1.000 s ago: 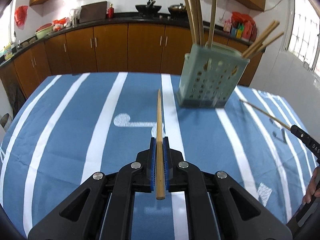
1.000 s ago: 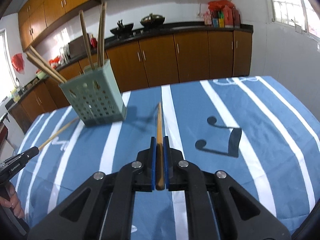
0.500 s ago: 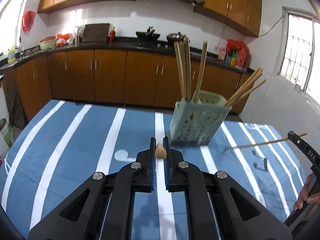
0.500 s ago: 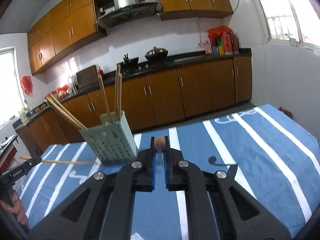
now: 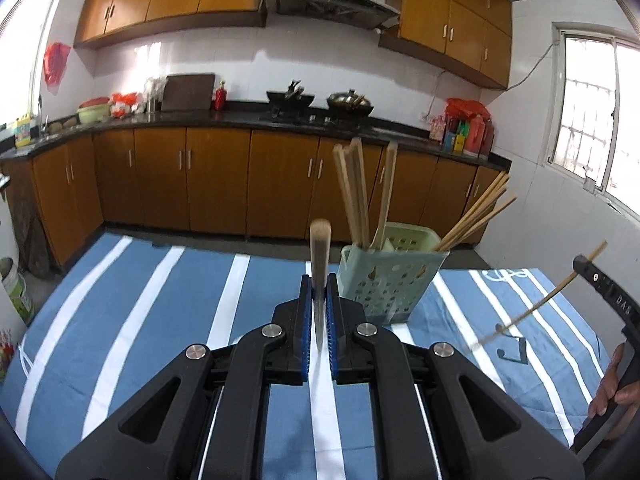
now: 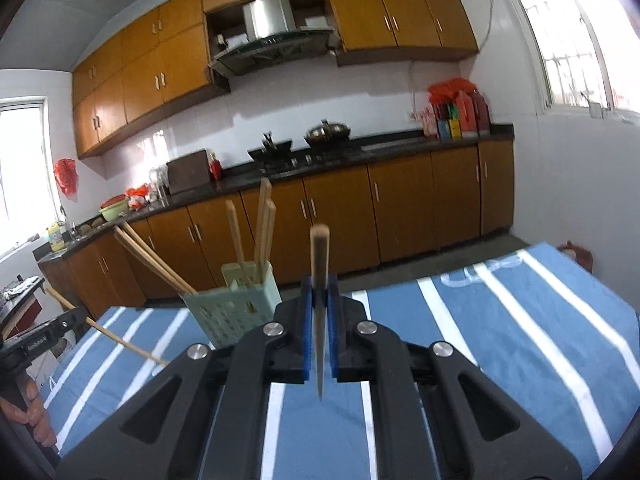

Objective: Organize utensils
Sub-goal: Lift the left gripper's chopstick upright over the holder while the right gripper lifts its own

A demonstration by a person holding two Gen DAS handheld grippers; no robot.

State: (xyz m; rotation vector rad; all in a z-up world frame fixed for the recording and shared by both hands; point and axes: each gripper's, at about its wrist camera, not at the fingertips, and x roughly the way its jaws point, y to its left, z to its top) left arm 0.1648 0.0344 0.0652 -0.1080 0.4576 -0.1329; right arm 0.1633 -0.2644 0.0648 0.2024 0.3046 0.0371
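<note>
A pale green perforated utensil holder [image 5: 390, 280] stands on the blue striped tablecloth [image 5: 140, 320] with several wooden chopsticks in it; it also shows in the right wrist view [image 6: 236, 312]. My left gripper [image 5: 319, 300] is shut on a wooden chopstick [image 5: 319, 264], thick end up, just left of the holder. My right gripper [image 6: 319, 304] is shut on another chopstick [image 6: 319, 272], thick end up, to the right of the holder. Each gripper shows in the other's view, the right one [image 5: 608, 300] and the left one [image 6: 40, 336], with its chopstick slanting down.
A dark music-note print [image 5: 514, 346] lies on the cloth right of the holder. Brown kitchen cabinets [image 5: 216, 180] and a counter with woks [image 5: 320, 100] run behind the table. A white bucket [image 5: 16, 288] stands on the floor at the left.
Both grippers have lifted and tilted back, so both views look higher into the kitchen. The held chopsticks now point up, thick ends up, instead of lying forward over the cloth.
</note>
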